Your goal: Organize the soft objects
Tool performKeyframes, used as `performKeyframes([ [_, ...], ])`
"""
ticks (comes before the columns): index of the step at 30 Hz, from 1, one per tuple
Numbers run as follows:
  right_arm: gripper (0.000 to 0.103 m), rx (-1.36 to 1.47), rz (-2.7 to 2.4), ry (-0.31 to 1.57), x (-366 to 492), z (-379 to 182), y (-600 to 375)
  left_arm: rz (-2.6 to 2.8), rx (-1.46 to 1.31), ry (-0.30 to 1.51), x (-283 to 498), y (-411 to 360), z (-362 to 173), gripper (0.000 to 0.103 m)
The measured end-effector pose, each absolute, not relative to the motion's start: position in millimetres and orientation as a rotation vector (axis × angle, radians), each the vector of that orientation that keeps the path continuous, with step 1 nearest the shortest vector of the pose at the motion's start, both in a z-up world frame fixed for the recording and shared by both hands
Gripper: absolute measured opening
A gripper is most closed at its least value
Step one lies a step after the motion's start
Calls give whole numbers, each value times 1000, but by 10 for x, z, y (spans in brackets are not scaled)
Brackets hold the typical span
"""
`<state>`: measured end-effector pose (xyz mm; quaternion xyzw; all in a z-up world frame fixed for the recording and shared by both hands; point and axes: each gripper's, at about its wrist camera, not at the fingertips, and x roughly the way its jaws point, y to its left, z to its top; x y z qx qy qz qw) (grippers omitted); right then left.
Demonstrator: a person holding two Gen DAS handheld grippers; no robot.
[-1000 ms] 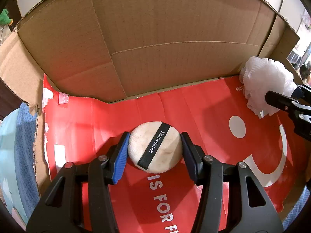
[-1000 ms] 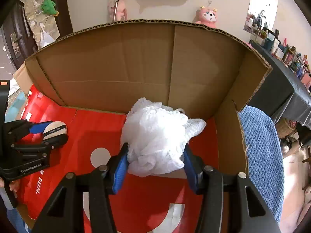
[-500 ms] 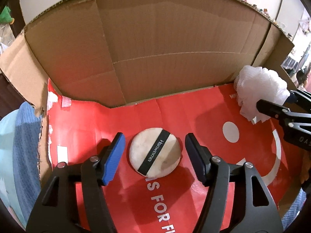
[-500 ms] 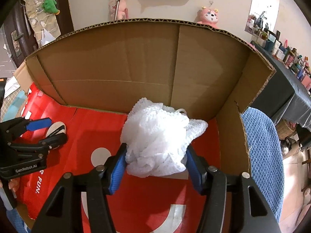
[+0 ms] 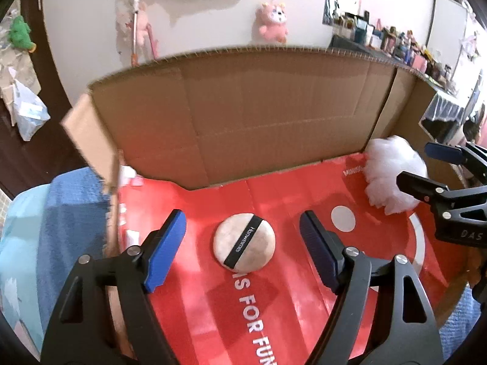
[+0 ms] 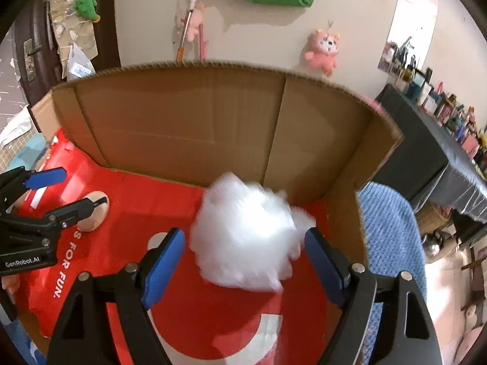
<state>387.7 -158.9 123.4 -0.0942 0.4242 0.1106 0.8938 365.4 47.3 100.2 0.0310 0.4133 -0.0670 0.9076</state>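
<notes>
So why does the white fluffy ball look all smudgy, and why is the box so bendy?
In the right wrist view the white mesh puff is smeared by motion blur, while the fingers beside it stay sharp. In the left wrist view the round powder puff is crisp, strap lettering readable. In both views the fisheye lens bows the cardboard box rim and darkens the corners.

Brightness: both views were well lit, colours vivid on the glossy red printed box floor [image 5: 274, 304].
Source: daylight glowed from a pale doorway [image 6: 414, 6] at upper right.
Shadows: soft, dim patches lay under the black gripper arms.
Blur: the fluffy white mesh bath puff [image 6: 246, 237] was smeared, and the corrugated brown cardboard wall [image 5: 258, 106] looked slightly soft.
Distortion: fisheye bending curved straight edges, with dark vignetted corners.
</notes>
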Motion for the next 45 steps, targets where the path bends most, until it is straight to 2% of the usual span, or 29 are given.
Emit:
performKeyframes([
  [4, 84, -190, 232, 840, 3762, 1411, -1597, -105, 87, 777, 3500, 527, 1152, 78],
  [9, 92, -197, 228, 766, 3517, 1667, -1622, -76, 62, 663, 3205, 519, 1465, 87],
  [11, 94, -188, 231, 736, 3391, 1775, -1650, -68, 63, 623, 3083, 499, 1573, 88],
  [15, 95, -164, 234, 678, 3117, 1973, -1681, -55, 71, 529, 2742, 467, 1814, 97],
  [21, 102, -113, 255, 574, 2604, 2266, -1780, -24, 59, 398, 2196, 430, 2048, 99],
  [27, 103, -50, 279, 492, 2084, 2455, -1969, -39, 46, 302, 1636, 360, 2189, 103],
  [35, 103, -39, 249, 401, 1402, 2500, -2141, -72, 8, 257, 1016, 296, 2154, 103],
  [45, 103, -65, 184, 320, 612, 2243, -2166, -67, -22, 269, 494, 280, 1714, 103],
])
